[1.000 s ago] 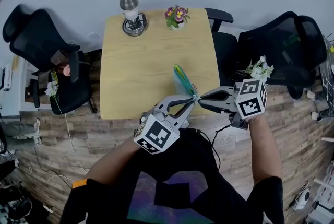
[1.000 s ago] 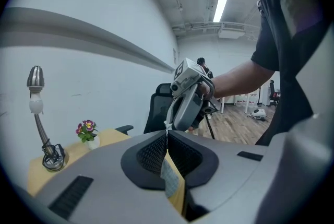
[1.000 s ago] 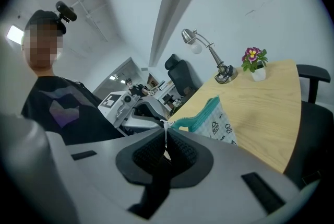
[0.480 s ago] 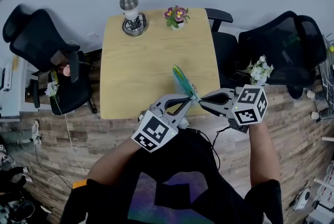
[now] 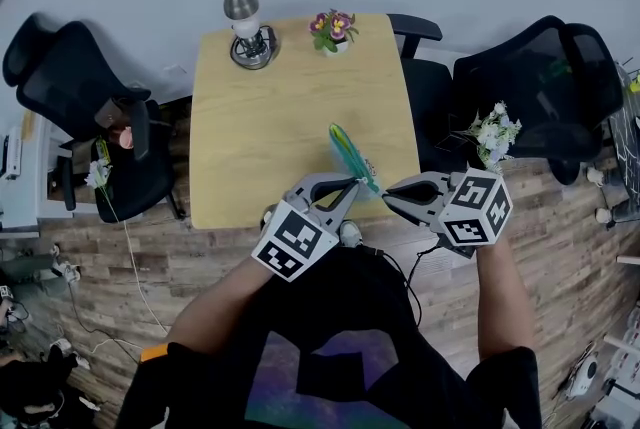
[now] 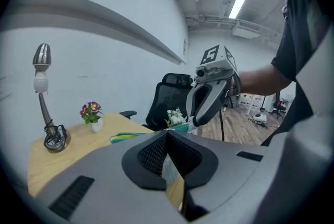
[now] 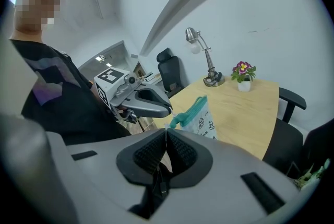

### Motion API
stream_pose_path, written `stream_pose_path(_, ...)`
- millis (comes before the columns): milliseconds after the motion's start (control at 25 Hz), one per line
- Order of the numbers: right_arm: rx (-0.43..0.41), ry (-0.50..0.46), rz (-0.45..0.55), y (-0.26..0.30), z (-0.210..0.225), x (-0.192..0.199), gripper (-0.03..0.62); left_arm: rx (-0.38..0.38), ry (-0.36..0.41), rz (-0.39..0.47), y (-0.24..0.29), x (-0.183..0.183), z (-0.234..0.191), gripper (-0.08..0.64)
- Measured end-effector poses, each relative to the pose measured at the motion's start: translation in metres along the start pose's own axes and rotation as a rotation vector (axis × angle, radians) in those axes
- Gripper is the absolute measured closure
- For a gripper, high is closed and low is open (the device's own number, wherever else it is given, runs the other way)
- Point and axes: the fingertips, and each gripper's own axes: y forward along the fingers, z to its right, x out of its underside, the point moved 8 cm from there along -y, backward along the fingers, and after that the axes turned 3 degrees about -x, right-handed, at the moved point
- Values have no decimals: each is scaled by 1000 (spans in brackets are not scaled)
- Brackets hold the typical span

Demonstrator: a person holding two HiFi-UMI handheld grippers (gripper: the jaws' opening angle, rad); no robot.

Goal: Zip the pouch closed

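A teal-zippered pouch (image 5: pixel 349 153) with a white printed body (image 7: pixel 204 122) hangs edge-on over the front of the wooden table (image 5: pixel 270 117). My left gripper (image 5: pixel 358 184) is shut on the pouch's near end; its closed tip (image 6: pixel 167 133) has the teal edge (image 6: pixel 128 137) showing behind it. My right gripper (image 5: pixel 386 195) comes in from the right. Its jaws (image 7: pixel 166 131) are closing the last bit, pads pressed on a thin white zipper pull (image 7: pixel 166 125) at the teal zipper's near end (image 7: pixel 180 119). The zipper's far part is hidden.
A desk lamp (image 5: pixel 245 22) and a small flower pot (image 5: pixel 333 29) stand at the table's far edge. Black office chairs sit at the left (image 5: pixel 80 107) and right (image 5: pixel 540 87), with white flowers (image 5: pixel 490 132) by the right one. Wooden floor lies below me.
Both grippers have rolled slightly in place, their marker cubes turning. The pouch stays held between them over the table's front edge.
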Motion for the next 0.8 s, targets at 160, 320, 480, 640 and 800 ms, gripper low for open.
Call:
stream_pose_path(160,20,-10,-11,-2,-4,3,574,-52,-29,-26,1,5,-10,552)
stream_pose_path(320,42,-5,-14,-9,-5,10,574,-140,-71,-63,-4,14,-38,552)
stream_pose_path(480,81,-2,-21,-18,-2,17,574,-189,-95,-67,-10,17,-59,552)
stream_pose_path(640,129,-6,-22,-26,5,17,574,-212,-98,-57,-13,10,-71,552)
stream_pose_path(800,186,-6,-6,-36,17,12,574,-218,-99,-59,-14,8,-75,552)
